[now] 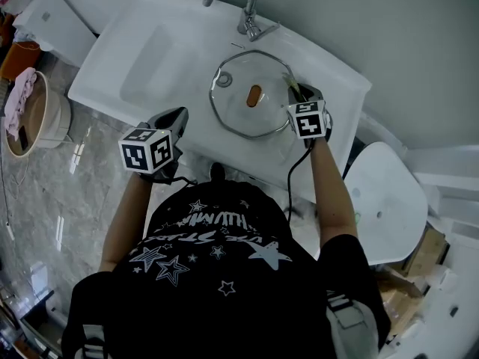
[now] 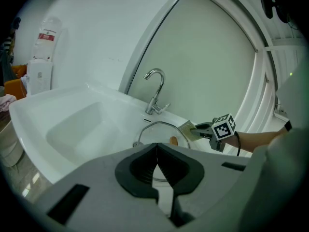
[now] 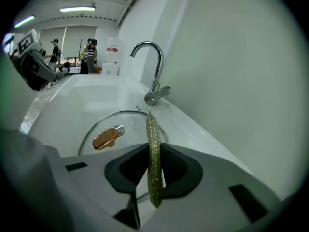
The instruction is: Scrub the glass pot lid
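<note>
A round glass pot lid (image 1: 251, 94) with a metal rim and a copper-coloured knob (image 1: 254, 95) lies flat on the white sink counter (image 1: 329, 73), below the tap. My right gripper (image 1: 298, 96) is shut on a thin yellow-green scrubbing pad (image 3: 153, 158), which stands on edge between its jaws, over the lid's right rim (image 3: 125, 114). The pad (image 2: 188, 129) also shows in the left gripper view. My left gripper (image 1: 174, 123) hangs near the counter's front edge, left of the lid (image 2: 157, 132), jaws closed on nothing.
A chrome tap (image 1: 239, 2) stands behind the lid. The sink basin (image 1: 150, 62) lies to the left. On the floor at left stands a tub (image 1: 34, 114) with a pink cloth. A white rounded seat (image 1: 385, 200) is at the right. People stand far off (image 3: 89, 52).
</note>
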`<state>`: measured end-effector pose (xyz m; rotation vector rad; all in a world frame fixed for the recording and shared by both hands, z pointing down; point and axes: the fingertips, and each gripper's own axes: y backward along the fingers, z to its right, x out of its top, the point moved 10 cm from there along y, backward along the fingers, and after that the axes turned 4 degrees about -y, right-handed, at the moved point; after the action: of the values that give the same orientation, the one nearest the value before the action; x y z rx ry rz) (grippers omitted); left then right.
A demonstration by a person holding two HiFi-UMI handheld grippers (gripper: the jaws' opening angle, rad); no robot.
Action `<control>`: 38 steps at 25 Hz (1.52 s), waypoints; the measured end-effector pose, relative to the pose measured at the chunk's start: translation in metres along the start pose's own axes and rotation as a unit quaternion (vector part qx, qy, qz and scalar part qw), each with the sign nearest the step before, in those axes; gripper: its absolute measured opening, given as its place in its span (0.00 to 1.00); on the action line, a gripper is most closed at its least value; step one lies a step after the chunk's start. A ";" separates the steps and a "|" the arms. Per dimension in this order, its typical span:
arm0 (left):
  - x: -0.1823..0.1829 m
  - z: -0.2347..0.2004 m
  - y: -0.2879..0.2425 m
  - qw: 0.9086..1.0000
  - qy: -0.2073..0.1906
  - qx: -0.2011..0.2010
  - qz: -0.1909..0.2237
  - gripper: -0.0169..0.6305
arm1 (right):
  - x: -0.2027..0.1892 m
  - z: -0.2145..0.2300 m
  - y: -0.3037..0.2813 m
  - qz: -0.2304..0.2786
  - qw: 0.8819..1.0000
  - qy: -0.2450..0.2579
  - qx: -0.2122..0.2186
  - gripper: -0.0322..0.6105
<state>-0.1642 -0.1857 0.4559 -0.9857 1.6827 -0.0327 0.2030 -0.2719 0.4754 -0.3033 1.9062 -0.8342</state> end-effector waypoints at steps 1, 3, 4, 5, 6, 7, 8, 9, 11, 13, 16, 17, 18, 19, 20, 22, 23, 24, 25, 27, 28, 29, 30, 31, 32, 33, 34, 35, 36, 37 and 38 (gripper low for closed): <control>0.001 0.001 -0.001 1.000 0.000 0.001 -0.001 0.04 | 0.004 0.003 -0.005 0.003 1.000 0.017 -0.006 0.16; 0.003 0.002 -0.004 1.000 -0.001 0.004 -0.002 0.04 | 0.010 0.006 -0.016 0.004 0.999 0.041 -0.012 0.16; 0.004 0.002 -0.006 1.000 -0.001 0.007 -0.001 0.04 | 0.011 0.007 -0.022 0.003 0.999 0.048 -0.013 0.16; 0.005 0.002 -0.008 1.000 0.000 0.009 -0.001 0.04 | 0.011 0.009 -0.026 0.002 0.998 0.054 -0.012 0.16; 0.006 0.003 -0.009 1.000 0.000 0.010 0.000 0.04 | 0.011 0.010 -0.030 0.001 0.998 0.057 -0.010 0.16; 0.007 0.003 -0.011 1.000 0.001 0.012 0.000 0.04 | 0.010 0.010 -0.032 0.000 0.998 0.056 -0.006 0.16; 0.007 0.003 -0.012 1.000 0.001 0.013 0.000 0.04 | 0.008 0.009 -0.033 0.001 0.999 0.053 -0.002 0.16; 0.007 0.004 -0.013 1.000 0.002 0.014 0.000 0.04 | 0.006 0.007 -0.033 0.003 0.999 0.049 0.004 0.16; 0.004 0.005 -0.013 1.000 0.004 0.016 -0.001 0.04 | 0.001 0.001 -0.031 0.004 0.999 0.047 0.018 0.16; 0.001 0.006 -0.013 1.000 0.006 0.018 -0.001 0.04 | -0.004 -0.007 -0.028 0.005 0.998 0.060 0.035 0.16; -0.001 0.008 -0.015 1.000 0.006 0.017 -0.002 0.04 | -0.013 -0.017 -0.022 0.005 0.996 0.075 0.055 0.16; -0.002 0.009 -0.016 1.000 0.006 0.016 -0.002 0.04 | -0.016 -0.019 -0.020 0.005 0.995 0.076 0.060 0.16; -0.002 0.009 -0.016 1.000 0.006 0.015 -0.002 0.04 | -0.019 -0.022 -0.019 0.004 0.995 0.076 0.065 0.16; -0.002 0.010 -0.017 1.000 0.007 0.014 -0.001 0.04 | -0.022 -0.024 -0.017 0.004 0.995 0.075 0.069 0.16; -0.002 0.011 -0.017 1.000 0.007 0.012 -0.001 0.04 | -0.024 -0.026 -0.016 0.003 0.995 0.073 0.073 0.16; -0.004 0.012 -0.014 1.000 0.006 0.009 -0.003 0.04 | -0.030 -0.032 -0.012 0.000 0.994 0.070 0.081 0.16; -0.005 0.012 -0.013 1.000 0.006 0.007 -0.005 0.04 | -0.032 -0.035 -0.010 -0.002 0.994 0.069 0.084 0.16; -0.005 0.012 -0.011 1.000 0.005 0.004 -0.007 0.04 | -0.034 -0.038 -0.008 -0.004 0.994 0.068 0.087 0.16; -0.005 0.011 -0.010 1.000 0.005 0.001 -0.009 0.04 | -0.035 -0.042 -0.006 -0.006 0.993 0.068 0.091 0.16; -0.005 0.010 -0.006 1.000 0.004 -0.005 -0.012 0.04 | -0.037 -0.049 -0.003 -0.008 0.992 0.073 0.103 0.16; -0.006 0.009 -0.004 1.000 0.004 -0.006 -0.014 0.04 | -0.039 -0.053 -0.001 -0.010 0.991 0.078 0.110 0.16; -0.006 0.008 -0.004 1.000 0.004 -0.007 -0.016 0.04 | -0.040 -0.056 0.000 -0.012 0.990 0.083 0.115 0.16; -0.007 0.007 -0.004 1.000 0.004 -0.009 -0.018 0.04 | -0.041 -0.059 0.002 -0.014 0.989 0.086 0.119 0.16; -0.007 0.007 -0.005 1.000 0.002 -0.013 -0.020 0.04 | -0.043 -0.062 0.003 -0.017 0.988 0.087 0.124 0.16; -0.007 0.007 -0.005 1.000 -0.001 -0.017 -0.021 0.04 | -0.046 -0.065 0.003 -0.019 0.988 0.087 0.129 0.16; -0.007 0.008 -0.006 1.000 -0.006 -0.022 -0.021 0.04 | -0.048 -0.068 0.004 -0.021 0.987 0.085 0.134 0.16; -0.008 0.008 -0.007 0.999 -0.009 -0.026 -0.022 0.04 | -0.050 -0.071 0.004 -0.023 0.987 0.084 0.138 0.16; -0.008 0.008 -0.007 0.999 -0.011 -0.029 -0.023 0.04 | -0.052 -0.074 0.005 -0.025 0.986 0.083 0.142 0.16; -0.009 0.008 -0.008 0.999 -0.011 -0.030 -0.025 0.04 | -0.053 -0.077 0.006 -0.027 0.986 0.081 0.145 0.16; -0.009 0.007 -0.009 0.999 -0.010 -0.032 -0.026 0.04 | -0.055 -0.080 0.006 -0.029 0.985 0.078 0.148 0.16; -0.009 0.006 -0.010 0.999 -0.009 -0.032 -0.027 0.04 | -0.056 -0.082 0.007 -0.031 0.985 0.074 0.153 0.16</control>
<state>-0.1527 -0.1839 0.4659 -1.0769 1.6492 -0.0056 0.1594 -0.2027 0.5320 -0.1151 1.8763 -1.2039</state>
